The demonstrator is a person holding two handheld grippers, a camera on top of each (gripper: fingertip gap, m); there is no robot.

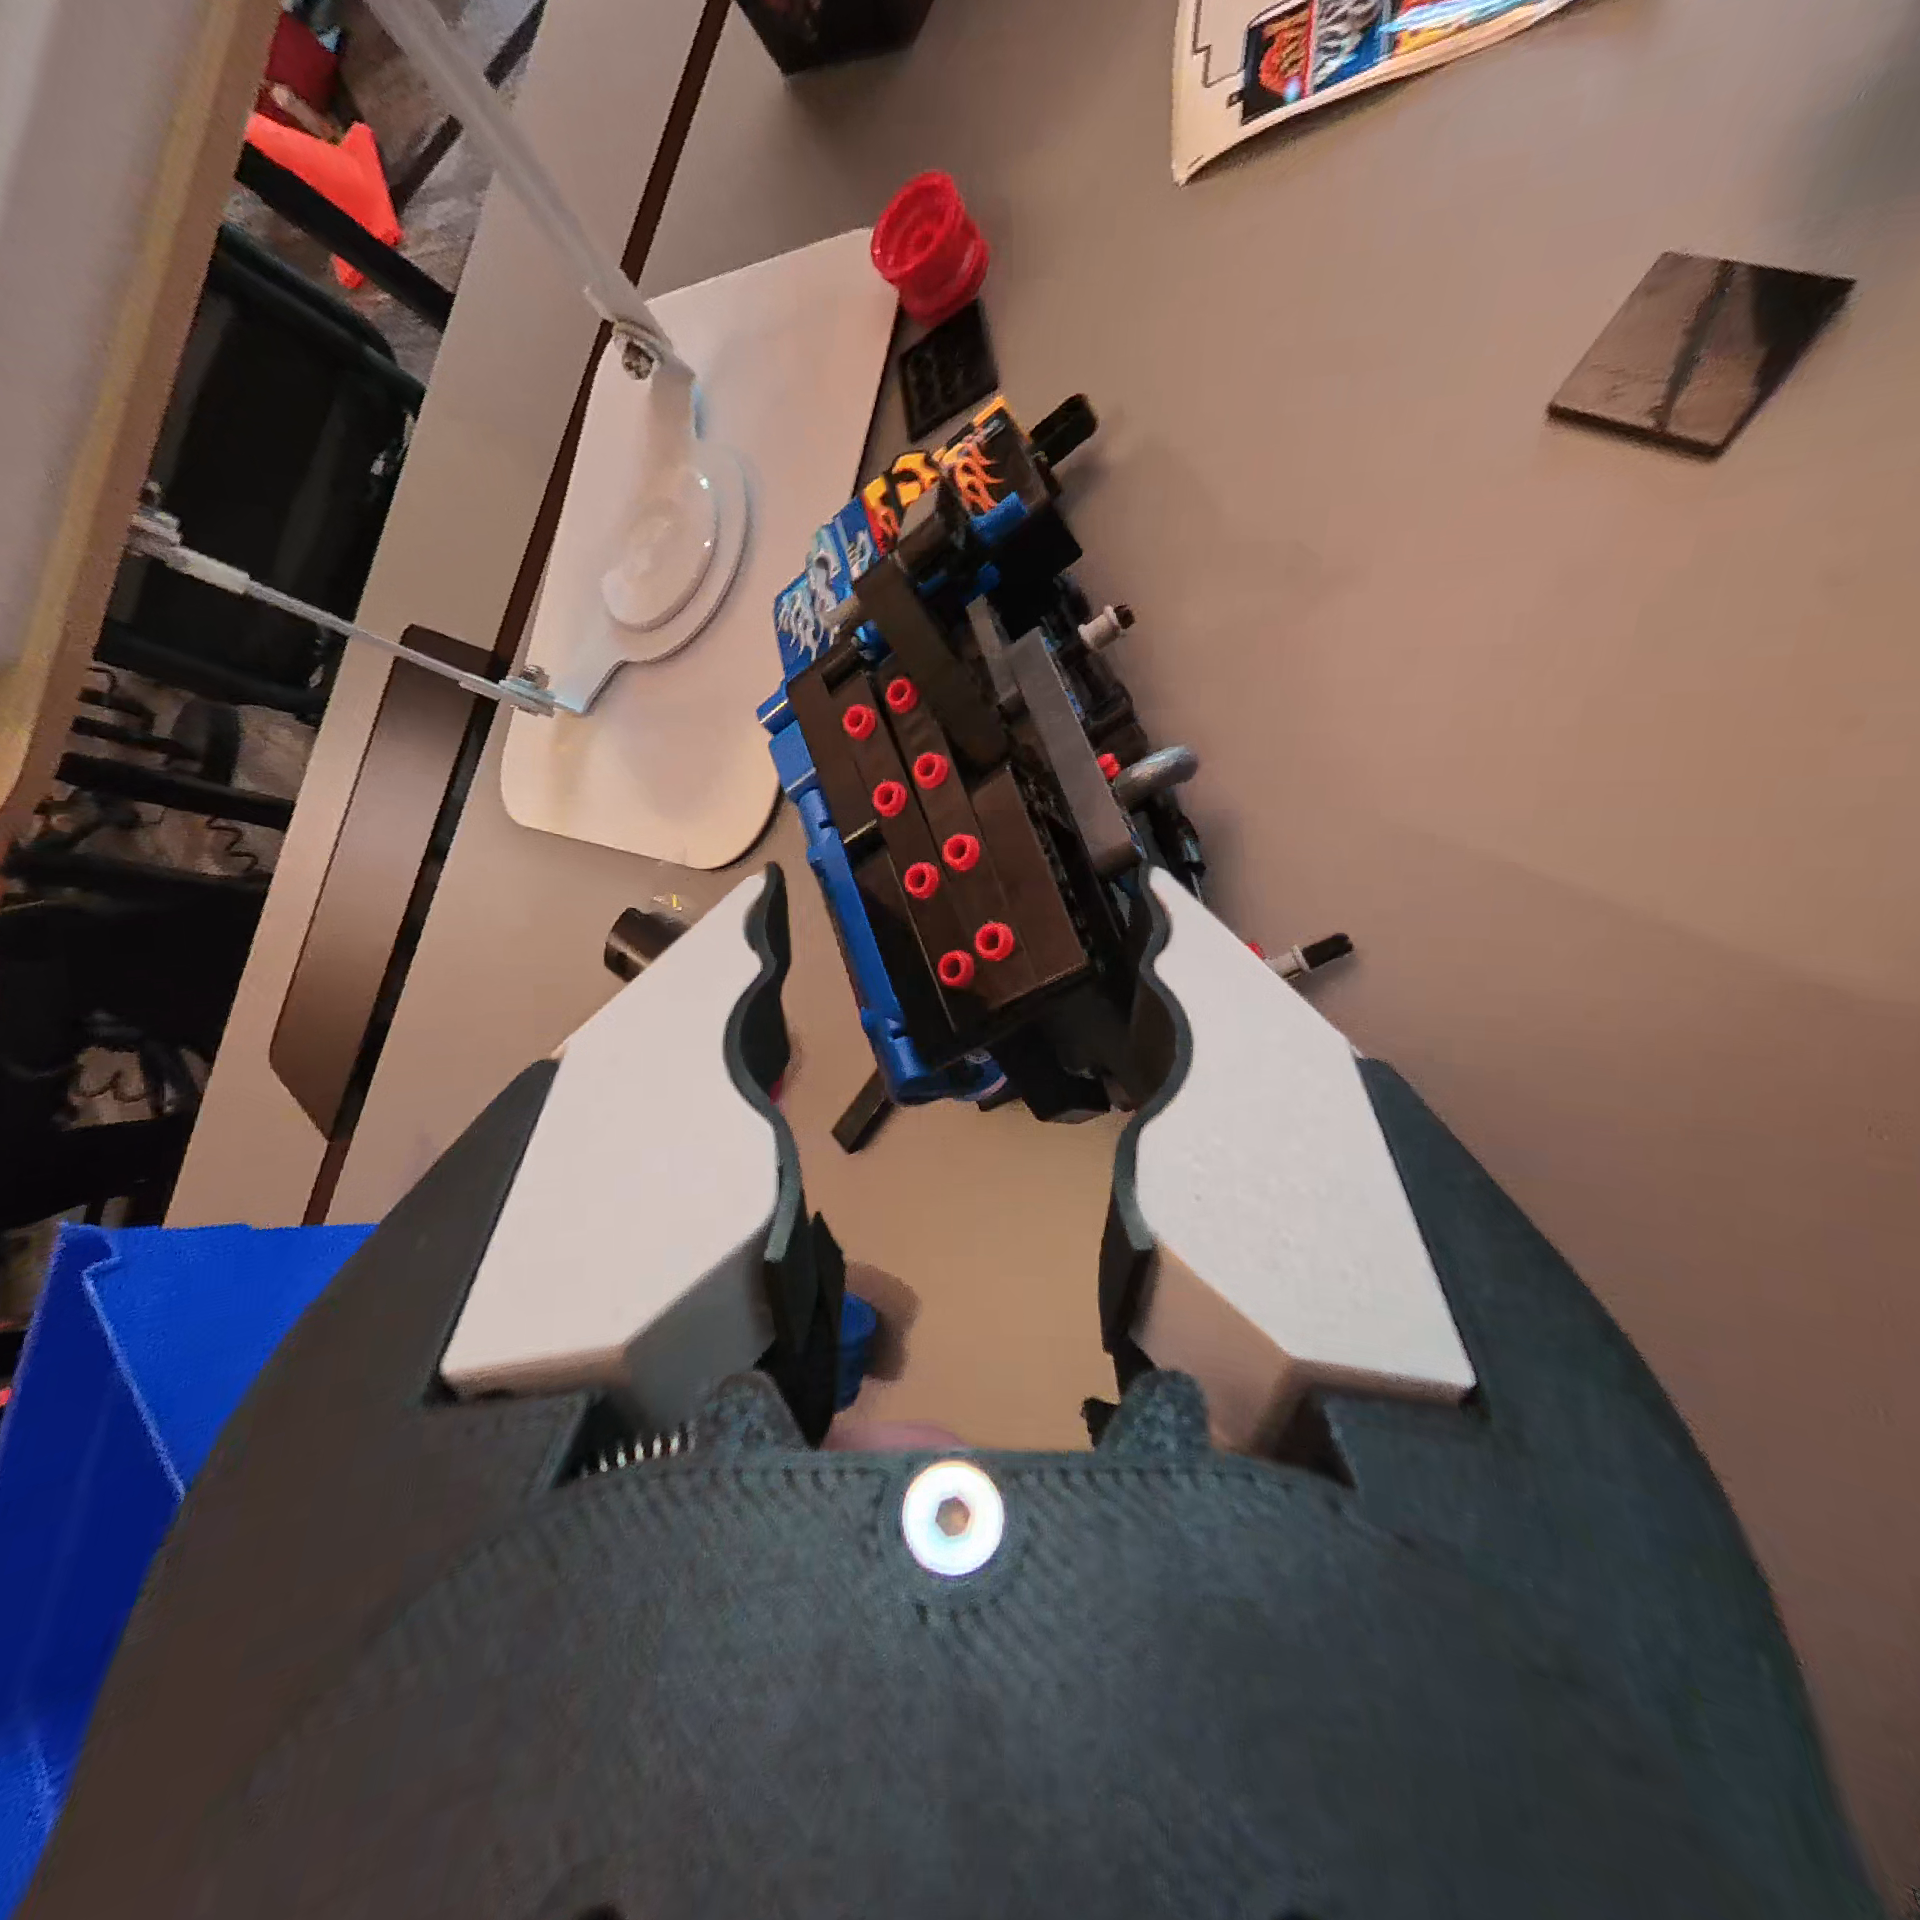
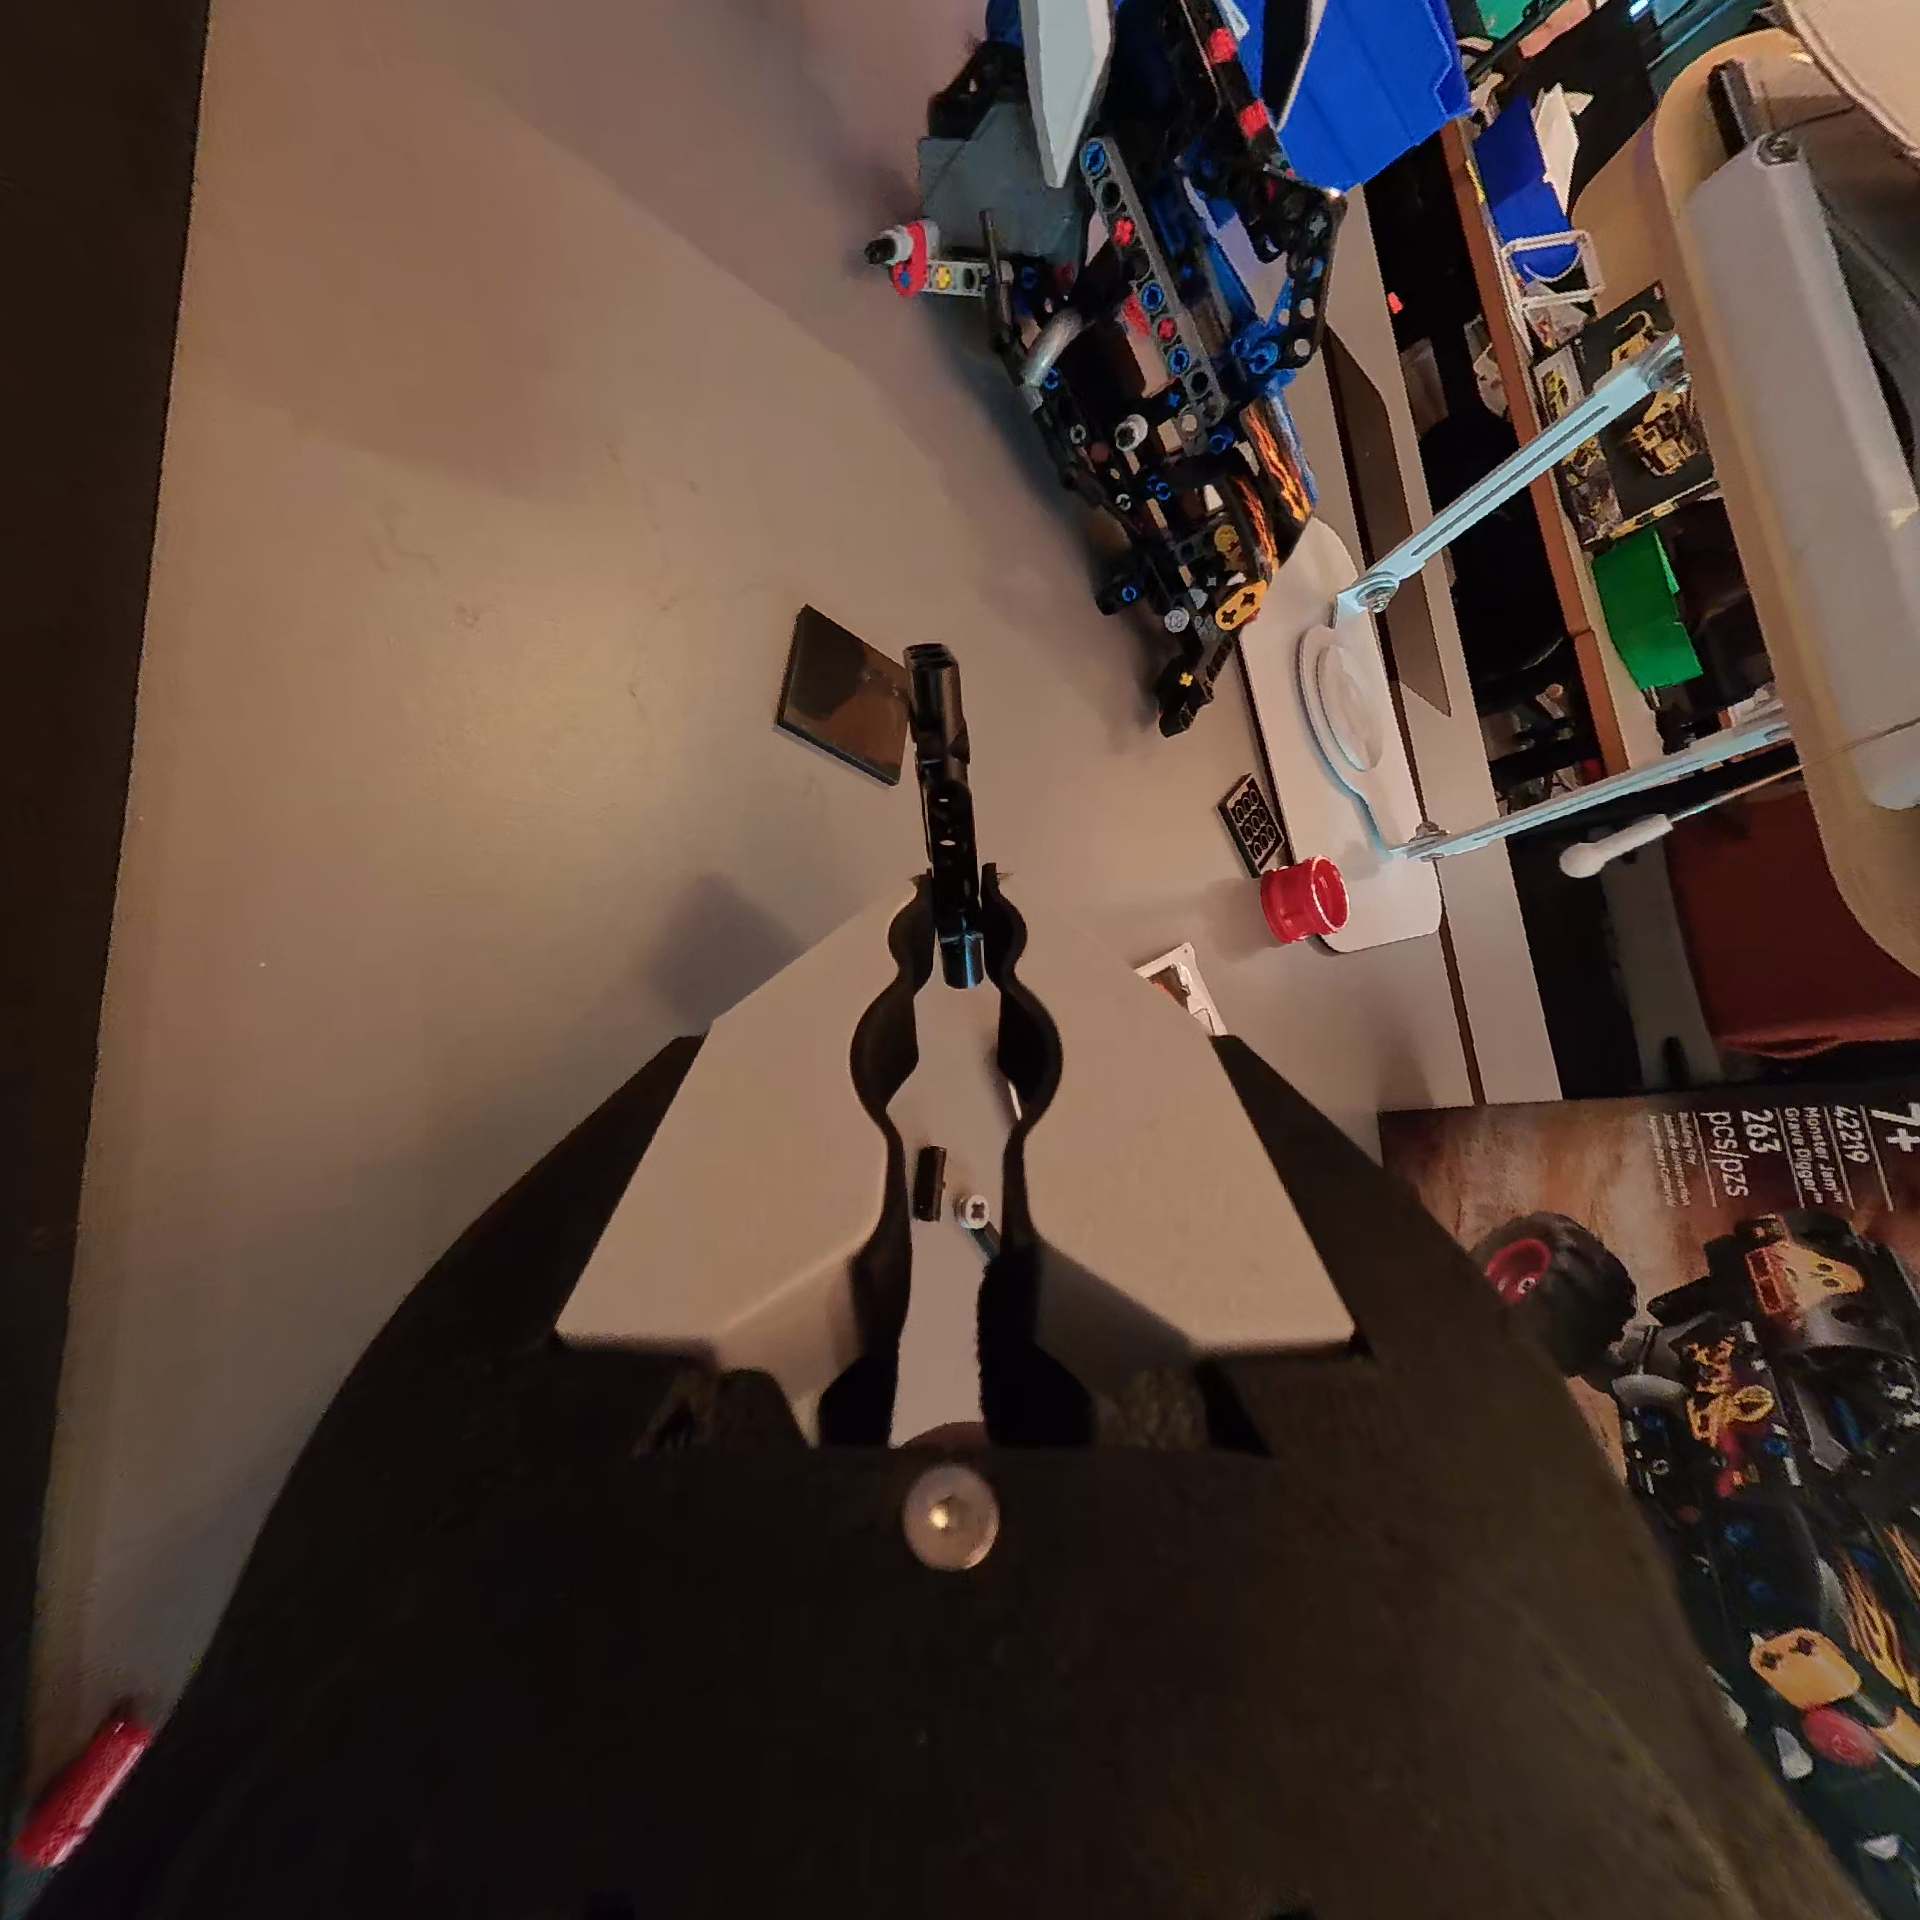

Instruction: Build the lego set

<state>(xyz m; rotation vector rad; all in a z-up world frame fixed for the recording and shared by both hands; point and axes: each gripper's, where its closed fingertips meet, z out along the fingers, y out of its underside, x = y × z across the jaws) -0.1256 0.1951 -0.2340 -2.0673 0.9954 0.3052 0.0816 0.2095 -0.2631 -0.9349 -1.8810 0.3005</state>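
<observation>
The part-built lego truck (image 1: 935,790), black and blue with red pins and flame stickers, lies on the beige table (image 1: 1507,831). My left gripper (image 1: 961,904) is open with its jaws astride the truck's near end. The right finger (image 1: 1247,1091) rests against it and a gap shows at the left finger (image 1: 644,1122). The truck also shows in the right wrist view (image 2: 1164,343). My right gripper (image 2: 951,894) is shut on a long black lego beam (image 2: 940,758), which sticks out forward above the table, apart from the truck.
A red wheel hub (image 1: 930,244) (image 2: 1304,899), a small black studded plate (image 1: 948,369) and a flat black tile (image 1: 1704,348) (image 2: 842,712) lie loose. A white lamp base (image 1: 665,582), a blue bin (image 1: 83,1455), small pins (image 2: 977,1210) and the set's box (image 2: 1662,1403) are nearby. The grippers' ends are close to 20 cm from one another. My left tips are about 15 cm from the flat black tile (image 2: 842,712), my right tips only 5 cm. My left wrist view (image 1: 1755,292) looks at it from another angle.
</observation>
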